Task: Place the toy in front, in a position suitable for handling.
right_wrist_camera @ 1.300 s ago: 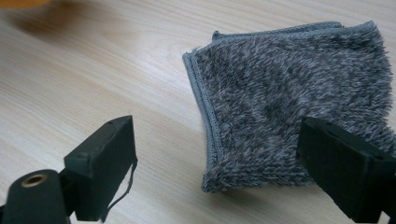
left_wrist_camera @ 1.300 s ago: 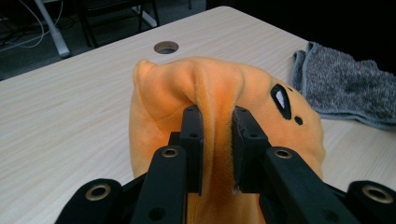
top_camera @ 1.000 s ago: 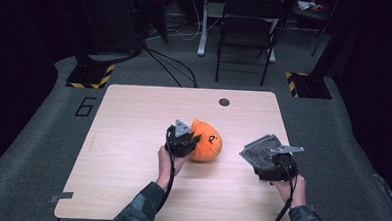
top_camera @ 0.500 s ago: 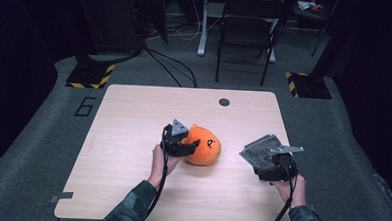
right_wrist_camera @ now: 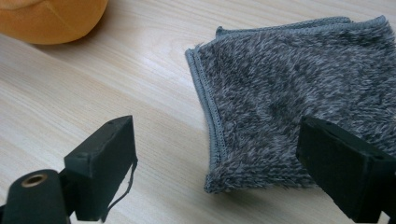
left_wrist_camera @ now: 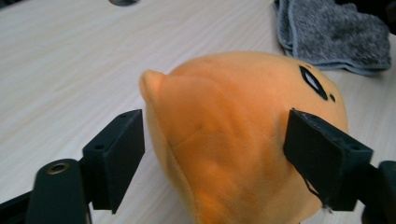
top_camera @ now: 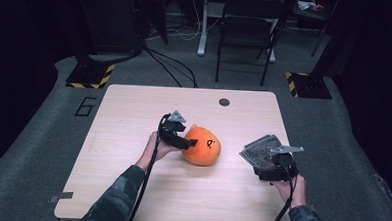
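The wooden table (top_camera: 132, 138) lies under the high view, which takes in what the gripper views leave out: a folding chair (top_camera: 248, 22) and two yellow-and-black striped floor blocks (top_camera: 88, 77) beyond the far edge, and a small dark round disc (top_camera: 224, 102) near the table's far side. The orange plush toy (top_camera: 202, 146) sits near the middle of the table, and a folded grey towel (top_camera: 262, 151) lies well to its right. From above, the left gripper (top_camera: 185, 141) reaches in at the toy's left side, while the right gripper (top_camera: 271, 166) rests over the towel's near edge. The left gripper view gives the closer detail: its jaws have just been opening and stand spread on either side of the toy (left_wrist_camera: 243, 140), the left pad clear of the plush, the right pad right at its surface, and the black stitched eye (left_wrist_camera: 312, 82) shows. The right gripper view shows its jaws released and wide, with the towel's stitched corner (right_wrist_camera: 215, 154) between them, untouched.
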`<state>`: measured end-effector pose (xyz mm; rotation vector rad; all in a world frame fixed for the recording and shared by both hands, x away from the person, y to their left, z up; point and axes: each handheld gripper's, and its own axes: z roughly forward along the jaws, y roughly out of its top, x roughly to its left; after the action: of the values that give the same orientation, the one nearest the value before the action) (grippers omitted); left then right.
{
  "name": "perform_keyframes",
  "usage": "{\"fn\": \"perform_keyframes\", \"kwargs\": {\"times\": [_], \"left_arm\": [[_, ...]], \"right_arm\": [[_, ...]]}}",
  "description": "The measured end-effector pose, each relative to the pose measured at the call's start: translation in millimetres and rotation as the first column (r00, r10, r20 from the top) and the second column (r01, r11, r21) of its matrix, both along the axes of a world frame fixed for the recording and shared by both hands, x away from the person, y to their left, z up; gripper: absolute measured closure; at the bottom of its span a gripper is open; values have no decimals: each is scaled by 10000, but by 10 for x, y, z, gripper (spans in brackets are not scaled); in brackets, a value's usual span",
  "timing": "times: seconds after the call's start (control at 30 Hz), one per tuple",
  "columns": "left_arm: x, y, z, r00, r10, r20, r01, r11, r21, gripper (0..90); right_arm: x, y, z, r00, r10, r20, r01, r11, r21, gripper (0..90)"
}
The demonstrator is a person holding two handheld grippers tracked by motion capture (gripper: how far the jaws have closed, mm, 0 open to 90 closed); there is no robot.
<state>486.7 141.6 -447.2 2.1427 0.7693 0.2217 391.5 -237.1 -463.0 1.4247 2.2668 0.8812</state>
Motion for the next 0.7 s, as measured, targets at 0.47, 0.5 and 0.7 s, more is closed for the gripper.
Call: {"fn": "perform_keyframes", "kwargs": {"times": [0.47, 0.5, 0.7], "left_arm": [[-171, -20, -132, 9996, 48, 272, -47, 10000, -40, 727], [-186, -22, -117, 9991, 137, 402, -138, 9999, 21, 734], [-323, -100, 1, 9923, 870, 877, -874, 9962, 7, 755]], "right_arm": [[5, 3, 5, 10000, -41, 2, 41, 10000, 18, 111], [9, 0, 5, 10000, -2, 0, 2, 10000, 31, 111], [-12, -7, 21, 10000, -51, 39, 51, 10000, 53, 112]]}}
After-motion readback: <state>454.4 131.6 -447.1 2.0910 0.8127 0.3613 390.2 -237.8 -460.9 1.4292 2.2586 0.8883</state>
